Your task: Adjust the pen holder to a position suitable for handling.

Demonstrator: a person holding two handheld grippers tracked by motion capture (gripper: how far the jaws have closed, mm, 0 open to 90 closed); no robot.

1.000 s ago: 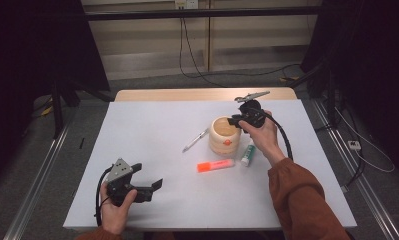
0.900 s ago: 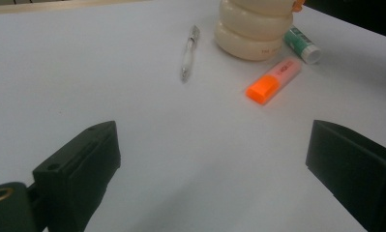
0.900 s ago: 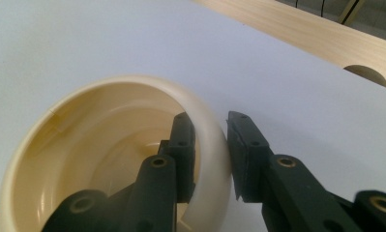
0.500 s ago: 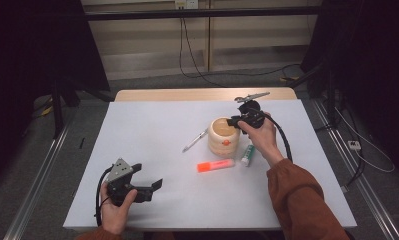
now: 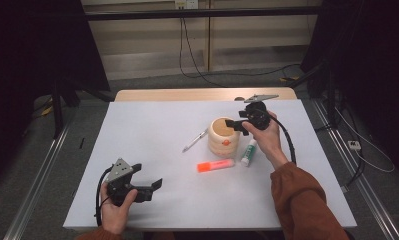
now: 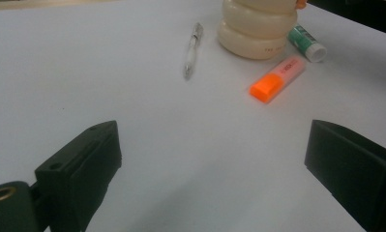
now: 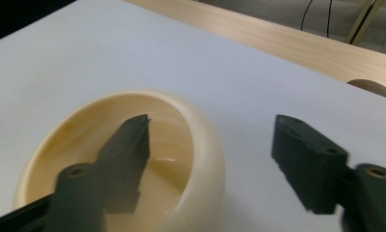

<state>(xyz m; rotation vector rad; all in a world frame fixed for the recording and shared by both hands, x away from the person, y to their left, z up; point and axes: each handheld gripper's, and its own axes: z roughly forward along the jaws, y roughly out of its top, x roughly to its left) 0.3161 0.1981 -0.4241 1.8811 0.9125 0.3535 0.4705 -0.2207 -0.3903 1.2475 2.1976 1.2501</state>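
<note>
A cream ribbed cup [image 5: 222, 140] stands right of the table's middle, and its inside looks empty [image 7: 84, 145]. My right gripper [image 5: 235, 126] hovers open at the cup's rim. One jaw is over the opening, the other outside the wall [image 7: 212, 130]. Beside the cup lie an orange highlighter [image 5: 215, 165], a green-and-white glue stick [image 5: 248, 152] and a clear pen [image 5: 195, 140]. My left gripper [image 5: 147, 176] is held low near the front left, open, nothing between its jaws [image 6: 212, 140]. It faces the pen [image 6: 192, 49], highlighter [image 6: 277, 79], glue stick [image 6: 305, 42] and cup [image 6: 256, 26].
The white table [image 5: 152, 125] has a bare wooden strip [image 5: 187, 95] along its far edge with a round hole [image 7: 369, 88]. Cables run over the floor behind. Dark curtains and stands flank both sides.
</note>
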